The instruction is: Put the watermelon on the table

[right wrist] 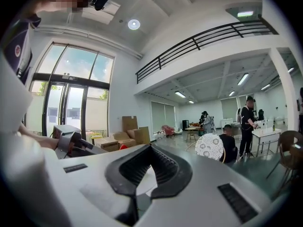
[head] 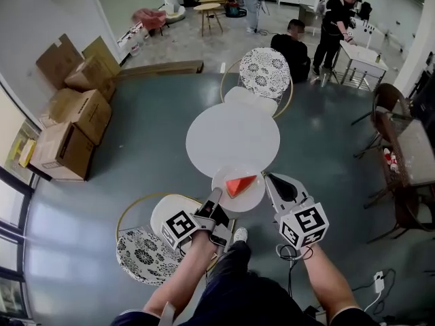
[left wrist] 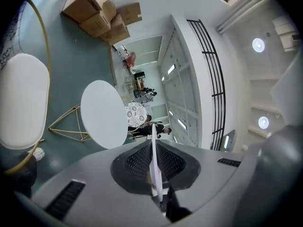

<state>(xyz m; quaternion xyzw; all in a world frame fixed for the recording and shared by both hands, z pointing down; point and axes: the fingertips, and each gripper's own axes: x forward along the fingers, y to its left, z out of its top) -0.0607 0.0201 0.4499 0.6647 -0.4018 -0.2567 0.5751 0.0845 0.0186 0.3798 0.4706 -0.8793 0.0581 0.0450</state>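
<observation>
A red watermelon wedge (head: 239,185) lies on a small white plate (head: 251,199) at the near rim of the round white table (head: 231,138). My left gripper (head: 216,197) is shut on the plate's left edge. In the left gripper view the plate (left wrist: 154,169) shows as a thin white line pinched in the left gripper (left wrist: 152,141), with the table (left wrist: 102,112) ahead. My right gripper (head: 267,176) sits by the plate's right edge, jaws together and empty. In the right gripper view the right gripper (right wrist: 151,146) points past a bit of red wedge (right wrist: 124,146).
A patterned chair (head: 265,70) stands beyond the table and another (head: 146,250) sits by my left arm. Cardboard boxes (head: 75,124) line the left wall. Two people (head: 296,43) are at the back near a white desk (head: 363,56). A dark table (head: 414,148) stands right.
</observation>
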